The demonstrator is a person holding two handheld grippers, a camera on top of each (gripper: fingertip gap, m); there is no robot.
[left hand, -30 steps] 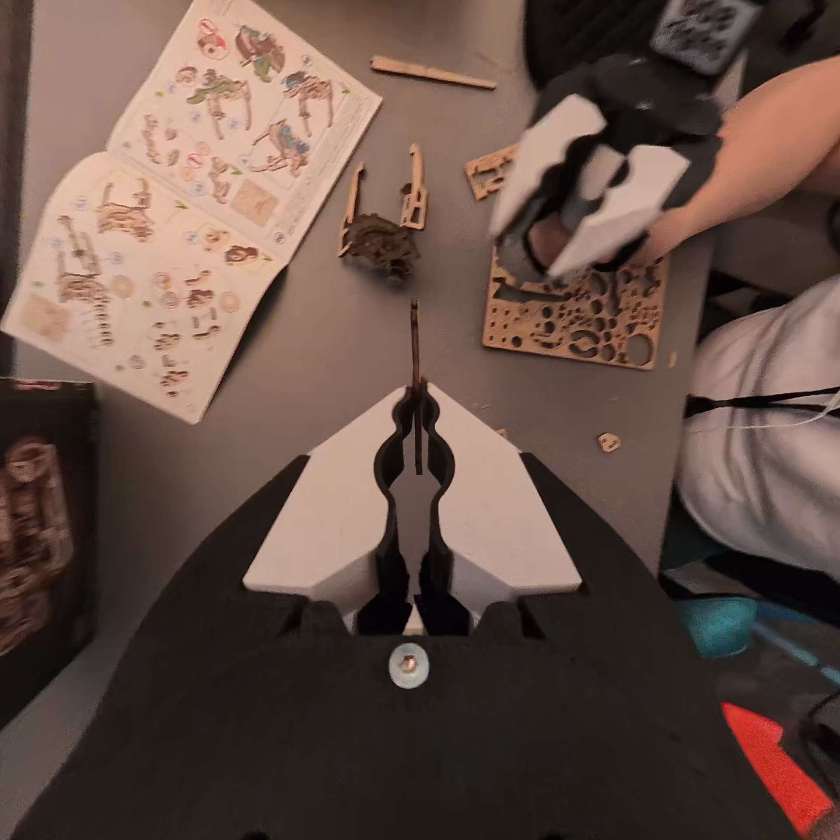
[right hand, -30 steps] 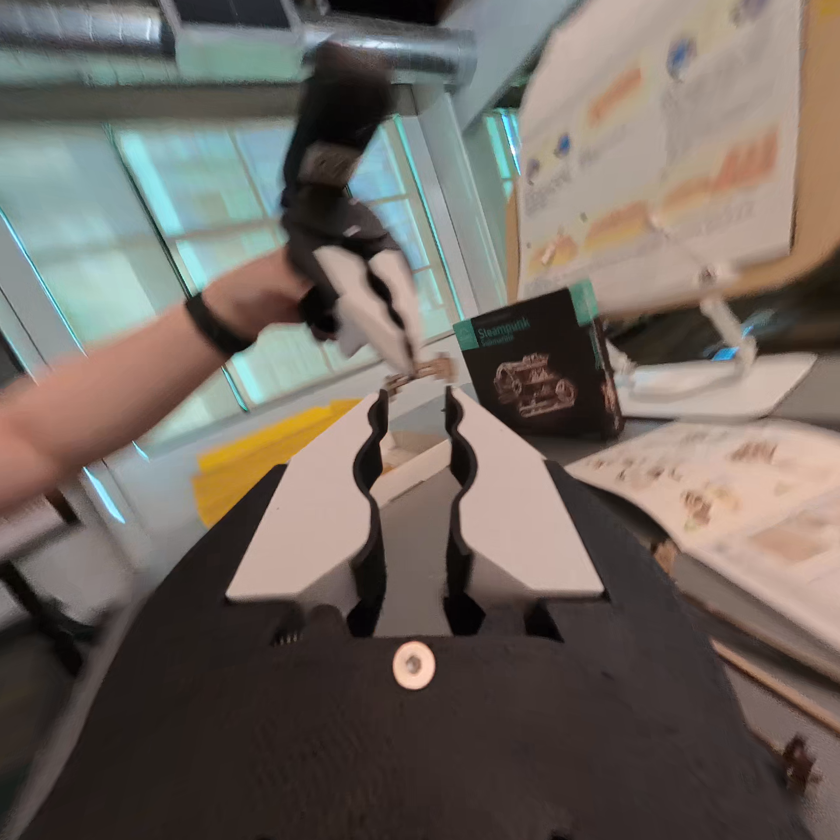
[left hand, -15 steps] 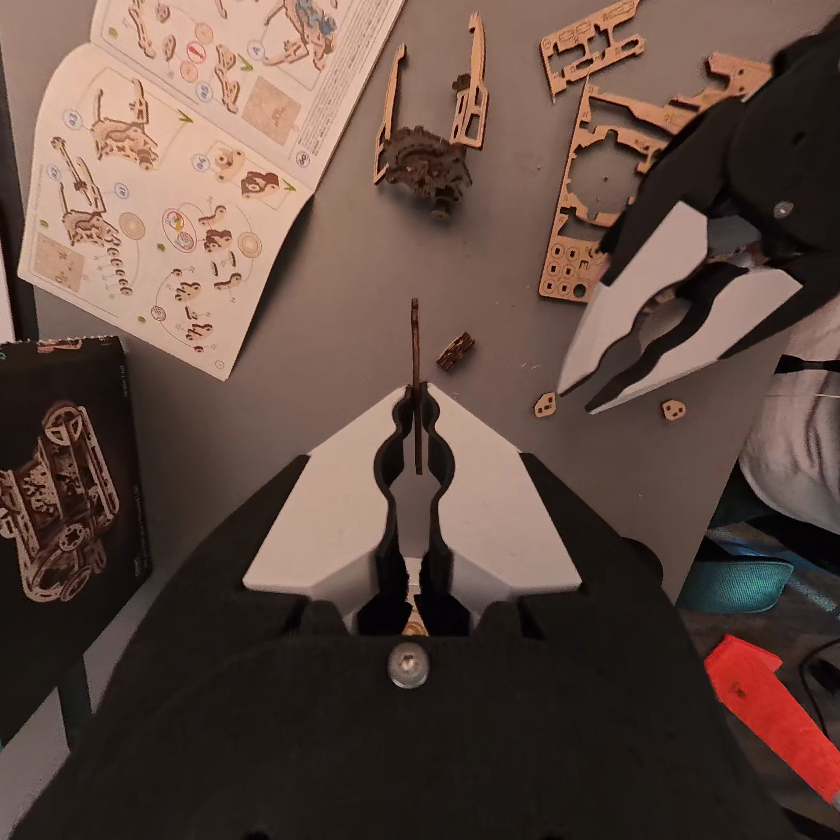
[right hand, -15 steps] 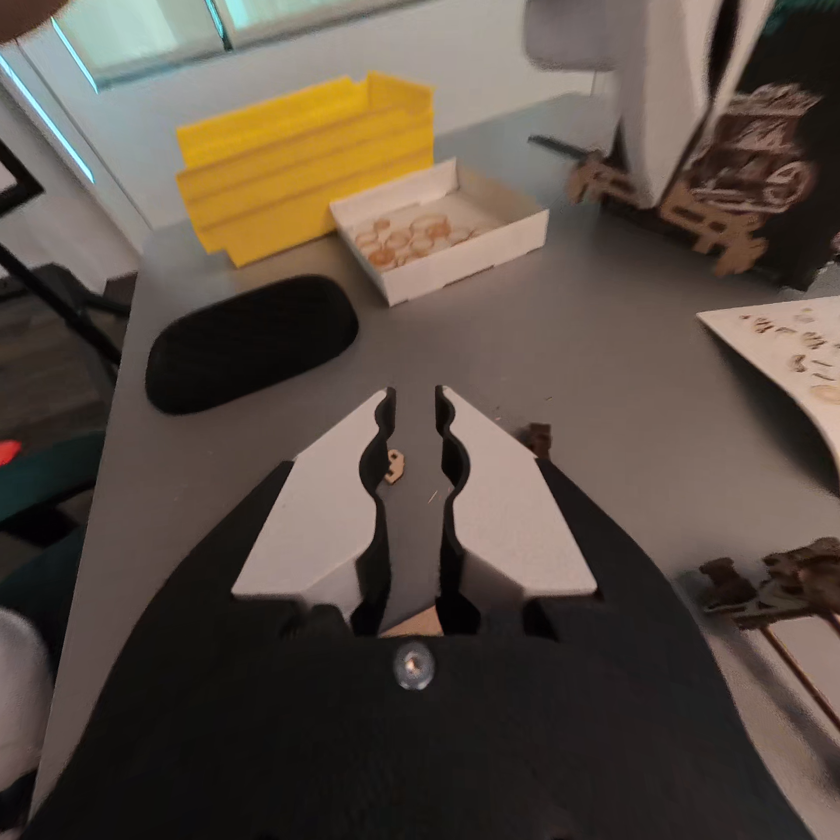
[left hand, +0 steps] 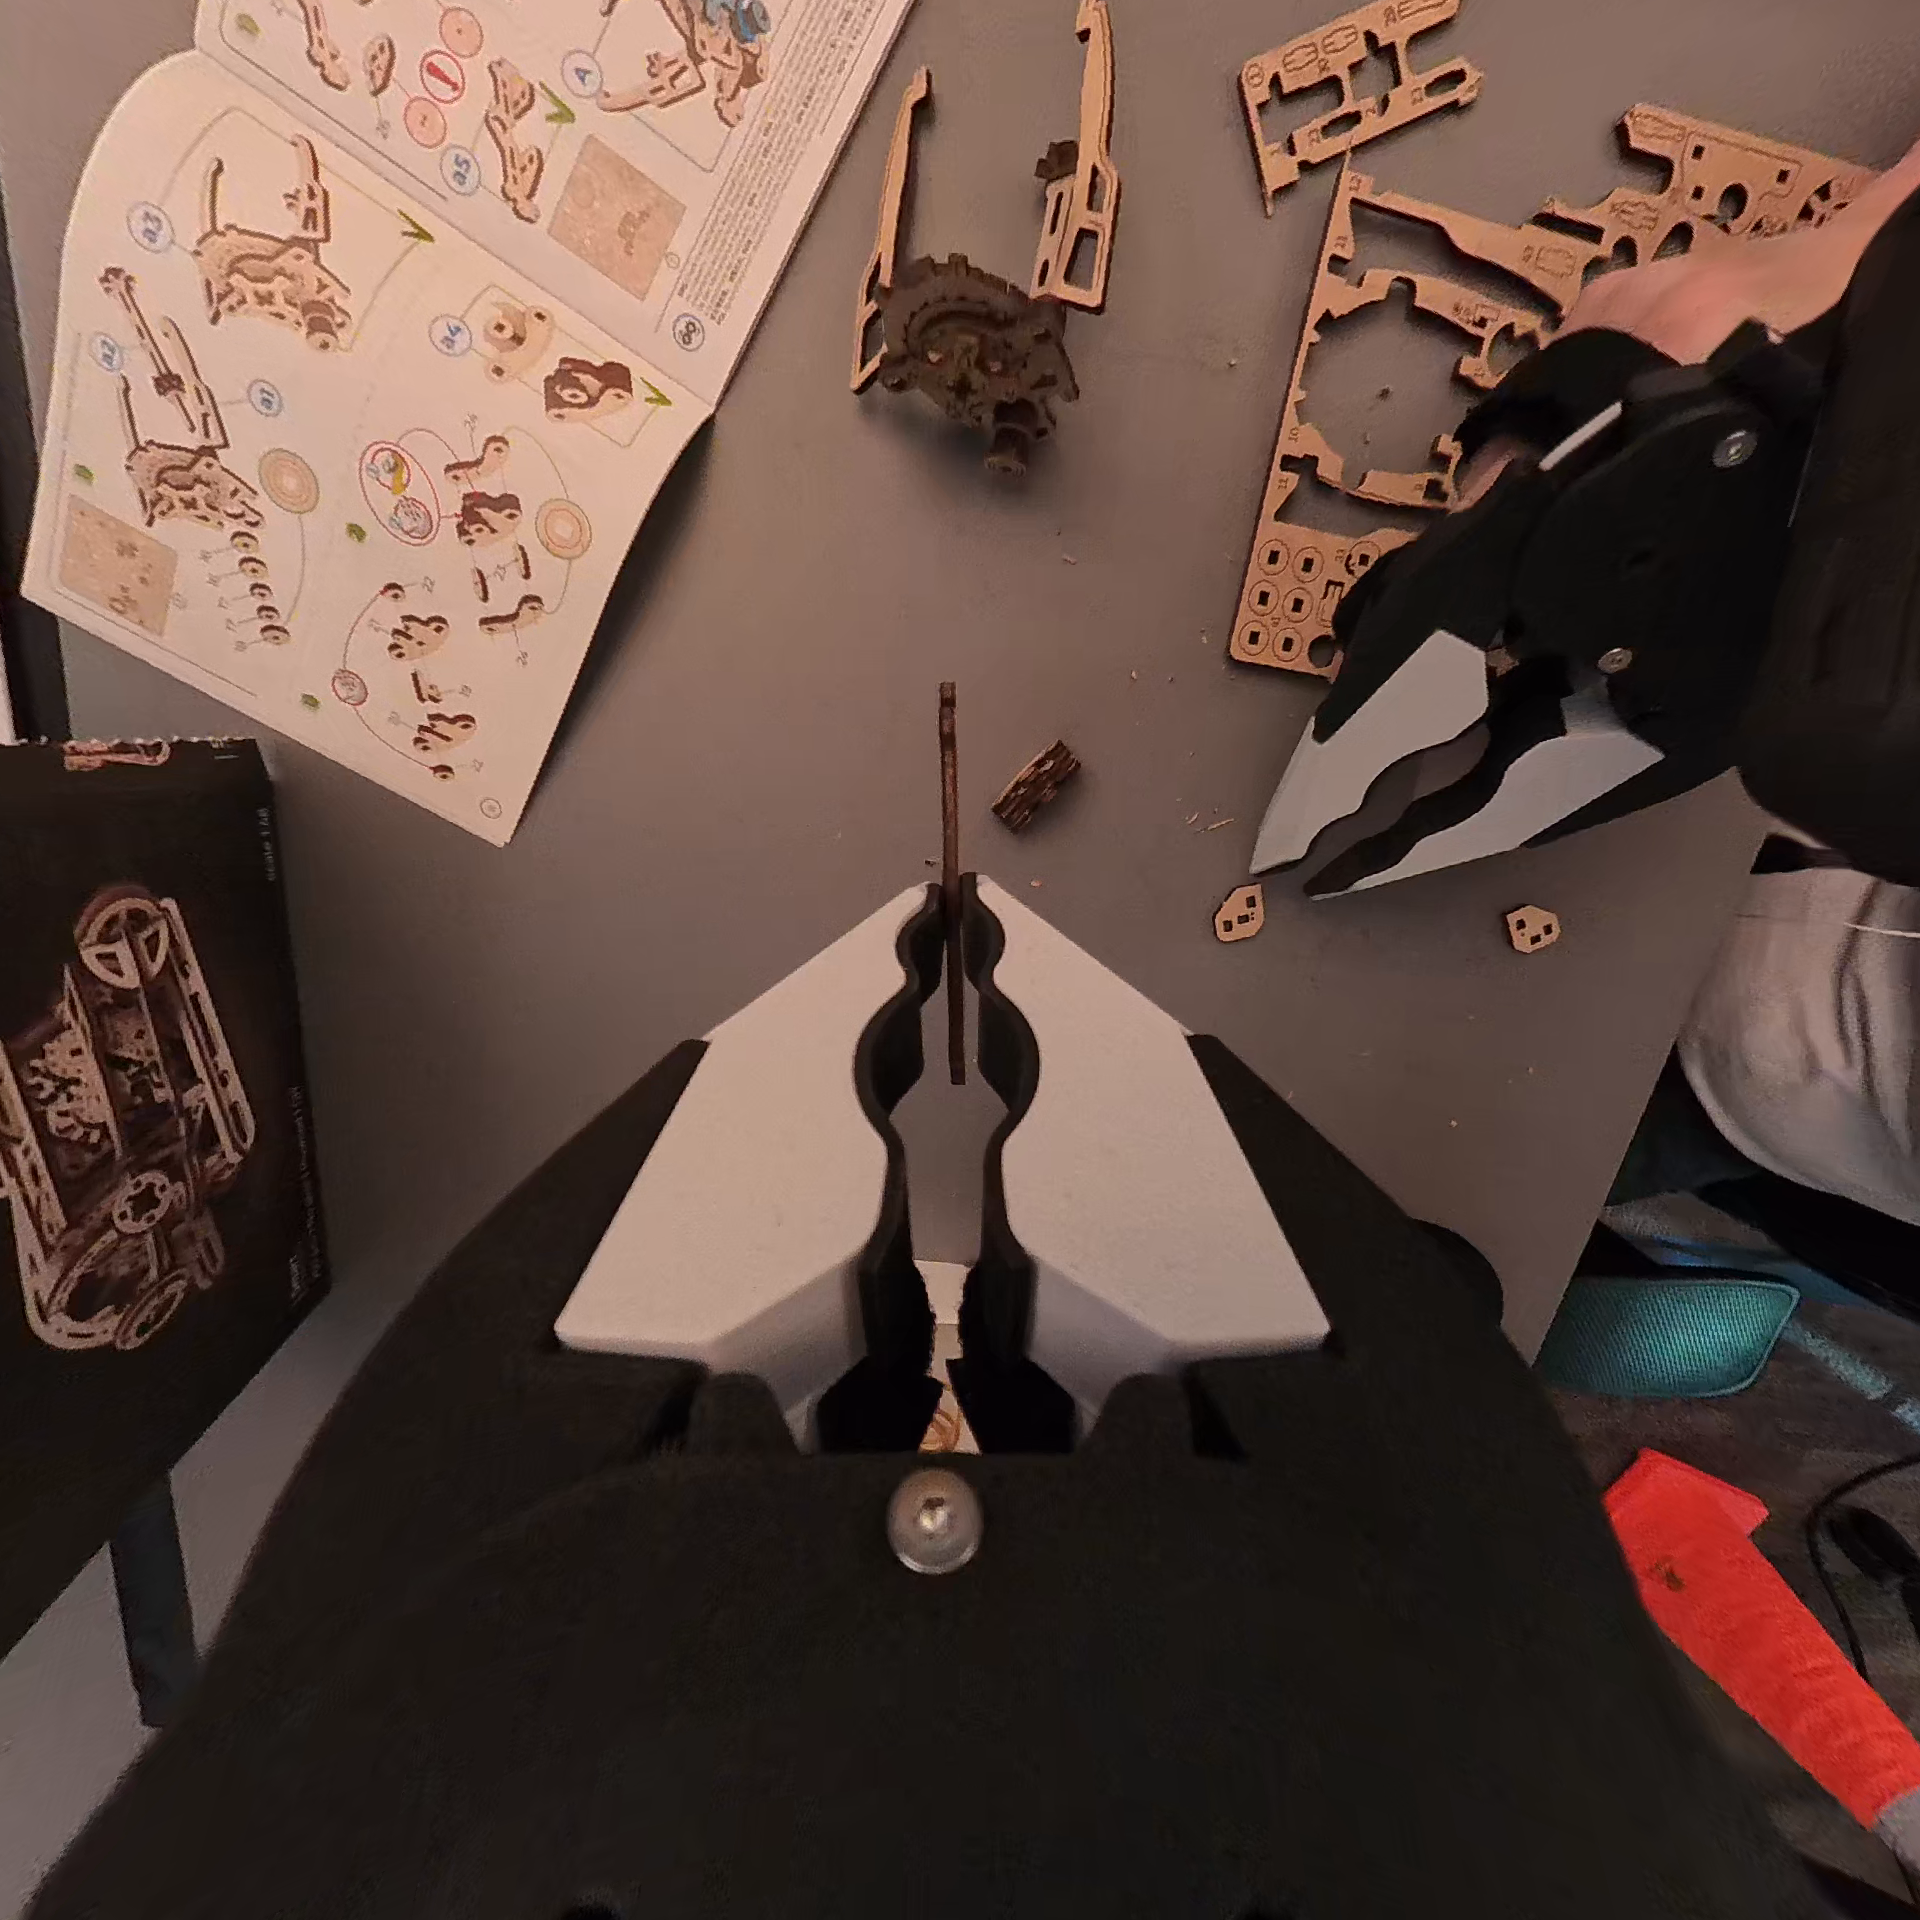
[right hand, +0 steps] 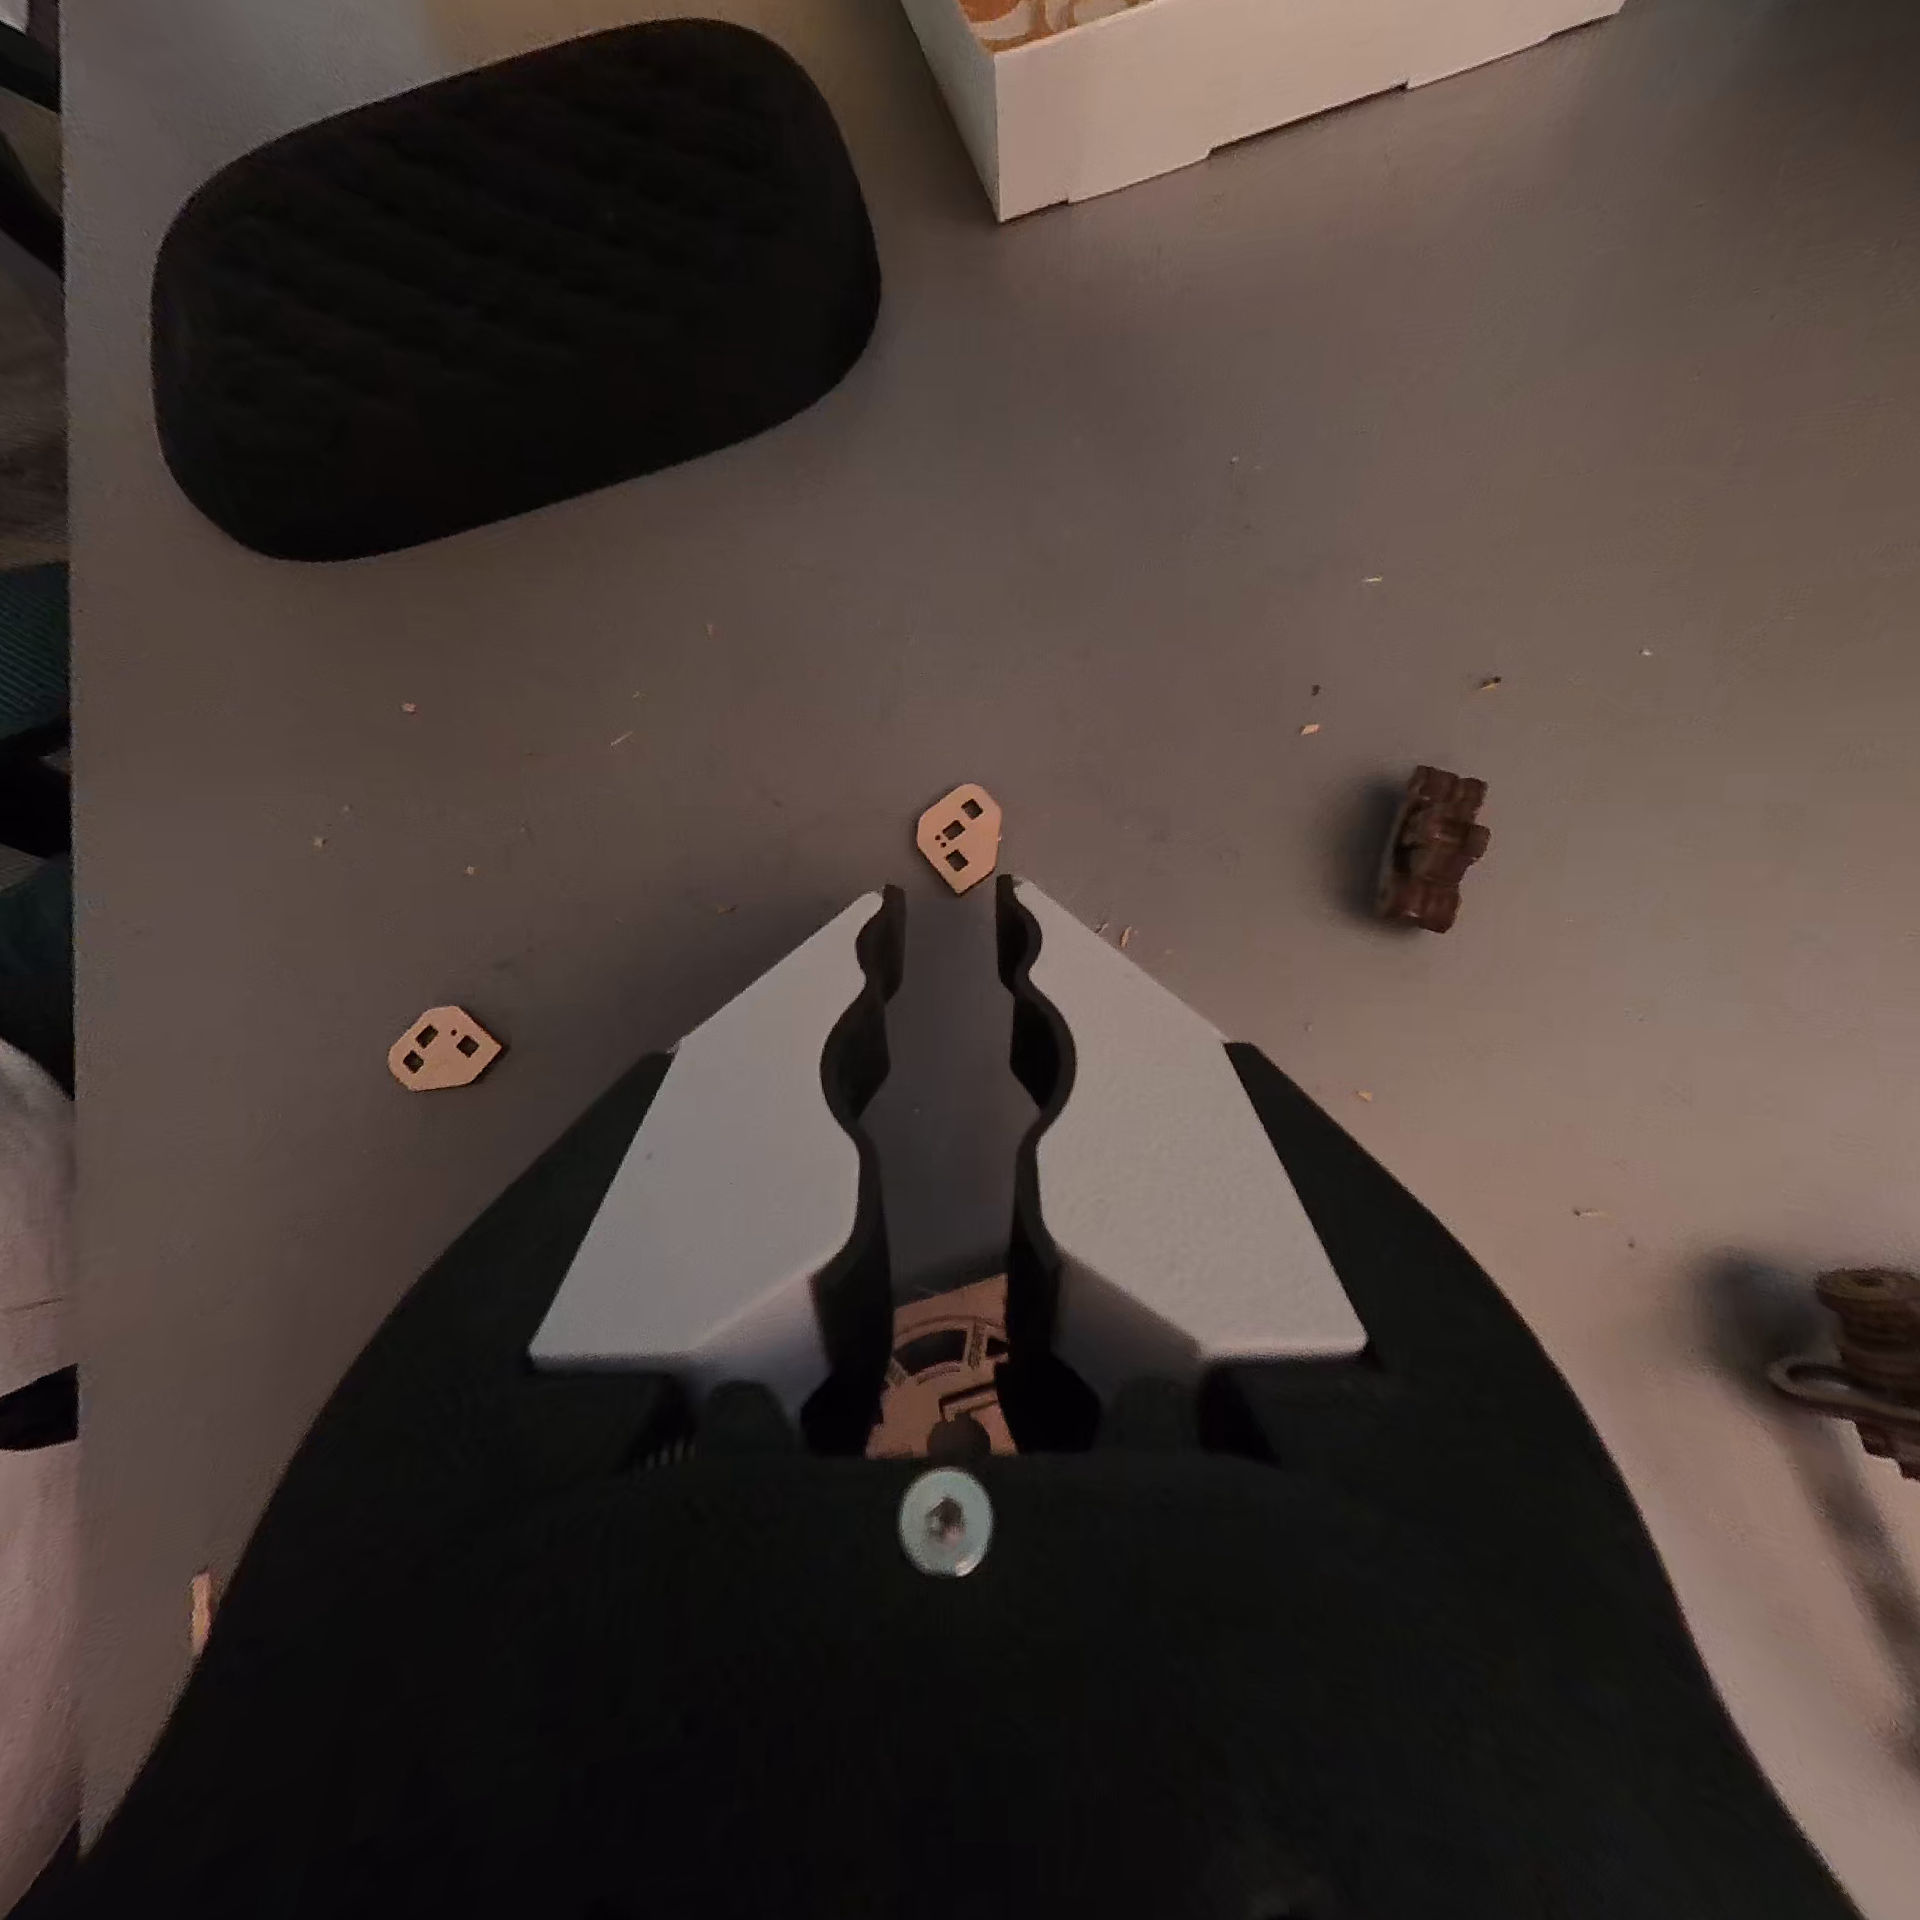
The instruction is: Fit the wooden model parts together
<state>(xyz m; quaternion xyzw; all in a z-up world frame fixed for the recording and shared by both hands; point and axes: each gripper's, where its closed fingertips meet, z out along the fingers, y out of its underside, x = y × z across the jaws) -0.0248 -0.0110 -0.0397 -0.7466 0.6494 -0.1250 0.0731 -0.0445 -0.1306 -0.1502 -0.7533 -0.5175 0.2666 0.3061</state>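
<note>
Fingertips of the right gripper (right hand: 943, 891) are standing parted and empty, with a small pale wooden plate (right hand: 960, 837) lying flat on the grey table (right hand: 1351, 468) just ahead of them, slightly toward the right tip; a matching second plate (right hand: 445, 1049) is lying off to their left. Farther off, the left gripper (left hand: 950, 883) is clamping a thin dark wooden strip (left hand: 948, 779) edge-on, its long axis running straight forward from the tips. The right gripper is the nearer, probably about to pinch the plate.
</note>
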